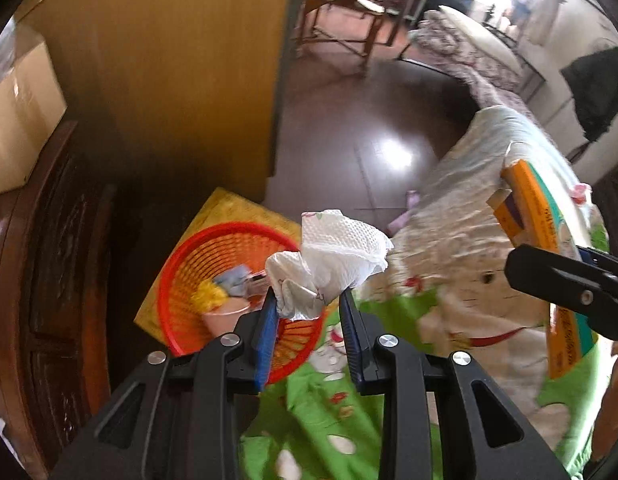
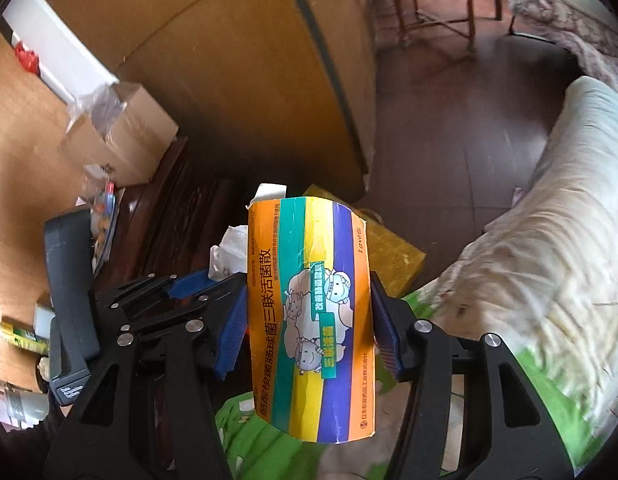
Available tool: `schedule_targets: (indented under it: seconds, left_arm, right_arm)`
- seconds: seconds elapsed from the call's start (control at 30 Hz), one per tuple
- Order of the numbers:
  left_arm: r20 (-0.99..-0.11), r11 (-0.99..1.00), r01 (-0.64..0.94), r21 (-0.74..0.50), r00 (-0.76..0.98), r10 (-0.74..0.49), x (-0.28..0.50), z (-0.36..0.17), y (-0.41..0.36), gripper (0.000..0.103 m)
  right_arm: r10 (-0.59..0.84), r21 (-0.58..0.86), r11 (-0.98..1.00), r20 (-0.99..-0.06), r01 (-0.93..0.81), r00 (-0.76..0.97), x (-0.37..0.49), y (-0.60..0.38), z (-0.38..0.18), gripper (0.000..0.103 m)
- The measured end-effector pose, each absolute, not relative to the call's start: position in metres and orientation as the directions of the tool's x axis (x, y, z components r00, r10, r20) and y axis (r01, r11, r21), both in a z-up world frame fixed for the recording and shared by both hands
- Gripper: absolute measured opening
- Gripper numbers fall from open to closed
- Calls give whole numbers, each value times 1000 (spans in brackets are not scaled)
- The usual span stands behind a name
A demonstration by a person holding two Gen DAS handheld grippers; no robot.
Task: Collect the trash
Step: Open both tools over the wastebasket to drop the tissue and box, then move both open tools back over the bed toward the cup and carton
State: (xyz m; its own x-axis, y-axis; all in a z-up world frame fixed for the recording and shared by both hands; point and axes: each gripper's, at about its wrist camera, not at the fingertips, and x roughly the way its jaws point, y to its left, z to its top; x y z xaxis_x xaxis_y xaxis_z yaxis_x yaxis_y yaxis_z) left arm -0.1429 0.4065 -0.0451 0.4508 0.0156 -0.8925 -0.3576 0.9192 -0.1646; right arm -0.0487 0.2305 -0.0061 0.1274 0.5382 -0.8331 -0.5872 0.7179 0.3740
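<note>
Dark floor (image 1: 349,128) open beyond bed edge; left claw (image 1: 309,296) pinches tissue (image 1: 337,256) above red basket (image 1: 213,276); right claw (image 2: 309,312) clamps carton (image 2: 313,320).

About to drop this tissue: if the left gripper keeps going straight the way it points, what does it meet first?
Probably the red basket, just beyond the left gripper and its crumpled tissue; the basket's depth is unclear.

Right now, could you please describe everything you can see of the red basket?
The red basket is round, of latticed plastic, open-topped, standing on a yellow mat on the floor beside the bed. Inside lie a pinkish cup, something yellow and something blue. The left gripper holds a crumpled tissue in front of its rim, apparently above it.
</note>
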Motion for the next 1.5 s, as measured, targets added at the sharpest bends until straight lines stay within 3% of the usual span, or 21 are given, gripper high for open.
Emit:
schedule_targets:
  seconds: [0.3,0.5,0.6,0.67,0.93,1.03,1.5]
  left_arm:
    - [-925,874,-460,-155,378,35,-149,-83,448,31]
    - [-943,840,-526,-132,329,58,-150,-107,469,37]
    - [-950,819,-559,-130,308,59,-151,-116,482,50]
    - [-953,811,-571,-124,297,64,-152,-119,486,57]
    - [-954,817,-564,-115,292,67,-150,-117,480,59]
    - [-950,833,-542,-112,305,71,-146,-108,469,66]
    - [-913,918,-384,-100,402,68,-105,-51,390,72]
  right_arm:
    - [535,438,669,-844,-600,-19,-49,295,-47,56]
    - [522,483,667,-846,-568,-106,-42,325,-81,62]
    - [525,507,677,-841,-533,-133,-36,329,-95,65]
    - [523,502,688,-844,-524,-122,-34,326,-99,69]
    - [511,462,709,-857,-533,-64,-32,309,-90,70]
    - [495,401,712,-869,-576,7,-35,298,-75,70]
    - [492,333,807,-836,-487,243,-18,167,-15,70]
